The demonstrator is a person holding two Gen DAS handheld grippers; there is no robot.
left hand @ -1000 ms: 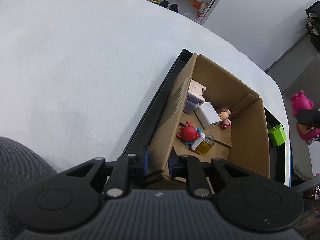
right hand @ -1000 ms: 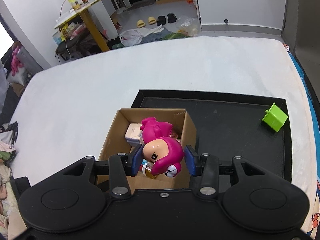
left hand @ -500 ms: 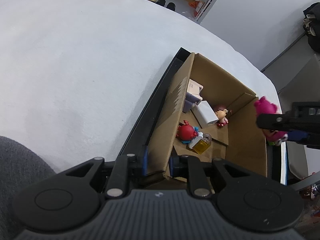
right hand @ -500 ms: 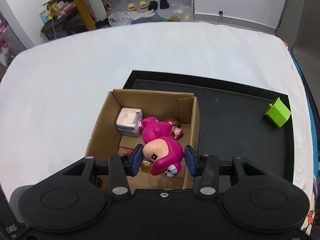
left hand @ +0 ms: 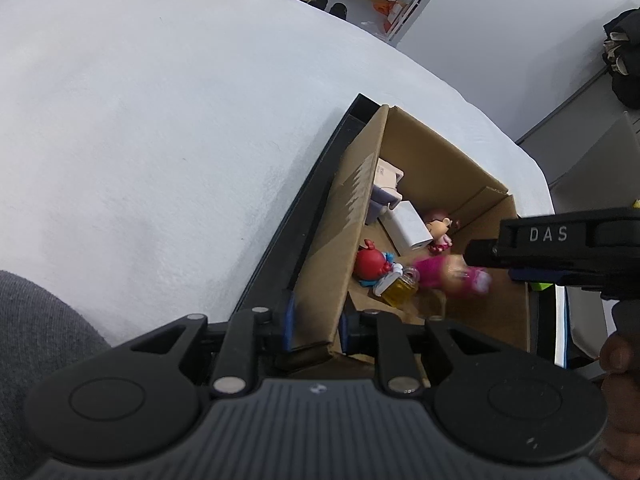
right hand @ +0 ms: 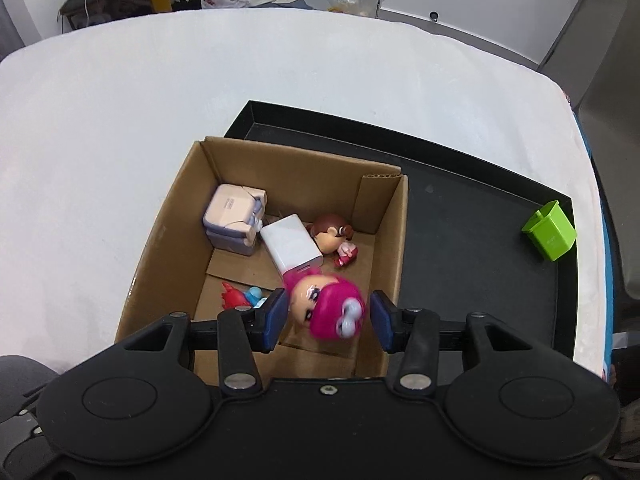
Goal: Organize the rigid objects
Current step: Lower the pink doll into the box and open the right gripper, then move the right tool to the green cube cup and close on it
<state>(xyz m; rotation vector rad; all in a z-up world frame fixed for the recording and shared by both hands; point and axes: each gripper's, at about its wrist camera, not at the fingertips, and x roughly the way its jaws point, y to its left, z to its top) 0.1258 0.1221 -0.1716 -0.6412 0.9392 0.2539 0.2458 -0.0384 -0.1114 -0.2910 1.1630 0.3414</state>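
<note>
Right gripper (right hand: pixel 327 315) spread wide above cardboard box (right hand: pixel 392 240); pink-haired doll (right hand: pixel 326 306) blurred, apparently dropping free at 6 o'clock inside. Left gripper (left hand: pixel 315 326) clamped on box wall. Risk: bounces onto yellow bottle (left hand: pixel 398 290), tips it.

text: "DAS" | white capitals | on: right gripper (left hand: pixel 568 256) black side | left wrist view

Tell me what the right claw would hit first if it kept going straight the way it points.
Probably the pink figure, blurred between its open fingers, then the cardboard box floor; depth is unclear.
</note>
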